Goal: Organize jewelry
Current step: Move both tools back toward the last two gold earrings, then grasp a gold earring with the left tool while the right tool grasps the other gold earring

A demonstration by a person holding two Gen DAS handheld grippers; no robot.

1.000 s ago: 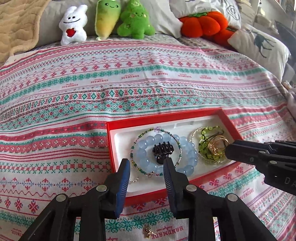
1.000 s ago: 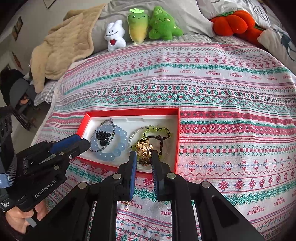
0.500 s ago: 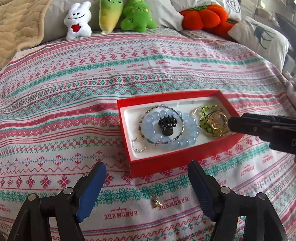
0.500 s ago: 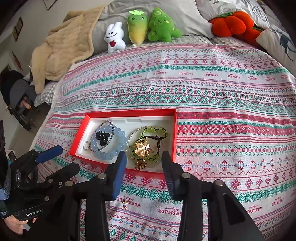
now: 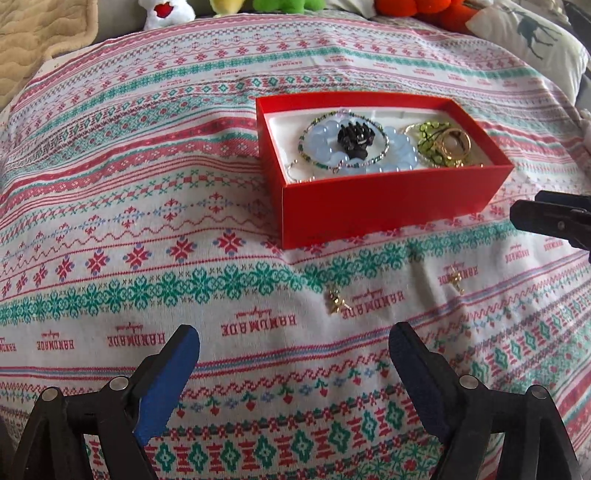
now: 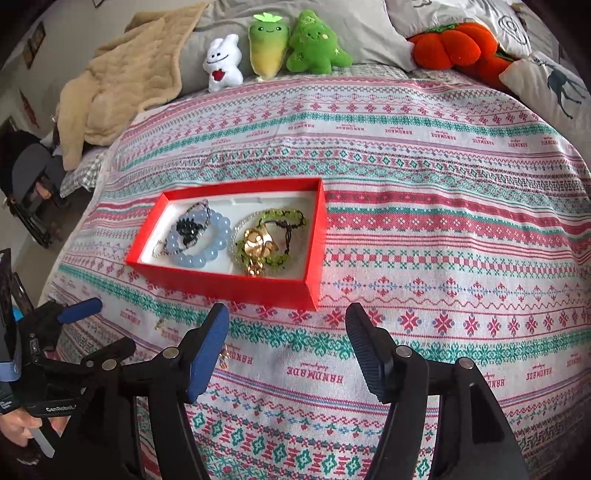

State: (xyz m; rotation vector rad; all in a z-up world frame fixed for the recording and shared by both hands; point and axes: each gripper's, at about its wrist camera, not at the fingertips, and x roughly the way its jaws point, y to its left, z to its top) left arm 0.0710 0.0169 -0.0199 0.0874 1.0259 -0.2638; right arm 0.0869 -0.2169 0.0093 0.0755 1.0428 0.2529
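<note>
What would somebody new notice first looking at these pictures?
Probably the bright red box in the middle of the patterned bedspread, holding a pale blue bead bracelet, a black hair clip and gold pieces. Next, the row of plush toys by the pillows, and two small gold earrings loose on the cover before the box.

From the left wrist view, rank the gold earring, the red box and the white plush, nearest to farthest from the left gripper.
Measured from the left gripper:
1. Gold earring, on the bedspread just ahead of the fingers.
2. Red box, further up the bed, slightly right.
3. White plush, at the far edge by the pillows, left.
</note>
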